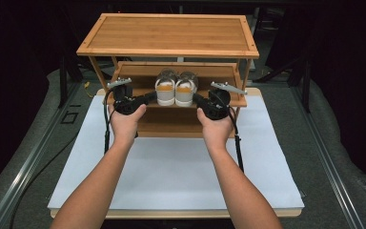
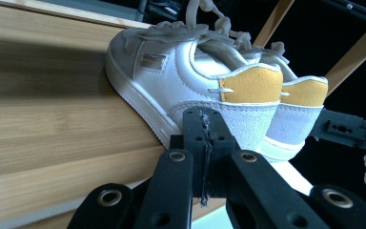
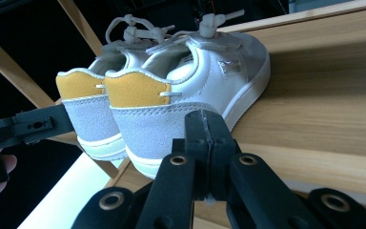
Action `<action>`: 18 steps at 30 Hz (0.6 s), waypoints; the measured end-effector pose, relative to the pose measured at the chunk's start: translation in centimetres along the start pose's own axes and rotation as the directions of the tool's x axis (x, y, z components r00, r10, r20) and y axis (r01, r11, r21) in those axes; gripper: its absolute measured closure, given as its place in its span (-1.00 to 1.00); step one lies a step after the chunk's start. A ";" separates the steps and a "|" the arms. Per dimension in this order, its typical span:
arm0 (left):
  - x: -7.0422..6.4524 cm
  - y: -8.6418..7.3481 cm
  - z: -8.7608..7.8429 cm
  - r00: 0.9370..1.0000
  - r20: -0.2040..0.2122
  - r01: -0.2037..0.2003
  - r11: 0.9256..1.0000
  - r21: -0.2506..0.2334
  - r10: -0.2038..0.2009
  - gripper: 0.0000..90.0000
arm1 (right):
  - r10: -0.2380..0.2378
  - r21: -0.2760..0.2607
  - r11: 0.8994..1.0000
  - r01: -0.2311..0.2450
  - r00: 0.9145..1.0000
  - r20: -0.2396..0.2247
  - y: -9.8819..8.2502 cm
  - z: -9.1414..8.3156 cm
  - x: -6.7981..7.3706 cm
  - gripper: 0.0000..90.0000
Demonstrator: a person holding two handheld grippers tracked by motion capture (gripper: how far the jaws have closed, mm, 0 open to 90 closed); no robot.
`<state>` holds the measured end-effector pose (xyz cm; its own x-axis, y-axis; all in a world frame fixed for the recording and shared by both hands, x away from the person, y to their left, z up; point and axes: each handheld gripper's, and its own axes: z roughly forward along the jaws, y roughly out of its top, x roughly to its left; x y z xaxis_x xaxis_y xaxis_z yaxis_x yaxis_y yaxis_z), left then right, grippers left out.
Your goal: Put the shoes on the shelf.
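Observation:
A pair of white sneakers with yellow heel tabs stands heels toward me on the middle shelf (image 1: 136, 72) of a bamboo rack. My left gripper (image 1: 151, 98) points in at the left sneaker (image 1: 165, 90) from the left. In the left gripper view its jaws (image 2: 204, 121) are shut with nothing between them, tips right at the grey heel of that sneaker (image 2: 171, 71). My right gripper (image 1: 197, 99) mirrors it beside the right sneaker (image 1: 185, 90). Its jaws (image 3: 205, 123) are also shut and empty, against the heel side of that sneaker (image 3: 195, 71). Whether either tip touches, I cannot tell.
The rack's top shelf (image 1: 171, 33) overhangs the sneakers, and a lower shelf (image 1: 171, 125) lies beneath my hands. Slanted bamboo posts (image 1: 240, 76) flank the shelf ends. The rack stands at the back of a white mat (image 1: 171, 167) on the table, with dark floor around.

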<state>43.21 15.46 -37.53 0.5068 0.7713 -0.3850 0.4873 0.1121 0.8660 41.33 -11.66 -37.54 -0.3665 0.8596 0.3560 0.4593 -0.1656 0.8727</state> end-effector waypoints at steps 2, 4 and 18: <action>0.2 0.2 0.3 1.000 -0.002 0.009 1.000 -0.001 -0.009 0.99 | 0.000 -0.002 1.000 0.000 1.000 0.007 0.2 0.4 -0.1 1.00; 0.3 0.3 0.5 1.000 -0.008 0.006 1.000 0.002 -0.006 0.99 | -0.002 0.006 1.000 0.002 1.000 0.010 0.3 0.6 -0.1 1.00; 0.9 0.9 1.7 1.000 -0.022 0.012 1.000 0.000 -0.012 0.99 | -0.004 0.001 1.000 0.004 0.999 0.043 1.0 2.1 -0.6 1.00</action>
<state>45.24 15.17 -37.65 0.4849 0.7838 -0.3879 0.4932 0.1213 0.8614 43.67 -11.32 -37.57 -0.3331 0.8804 0.3376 0.4585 -0.1616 0.8739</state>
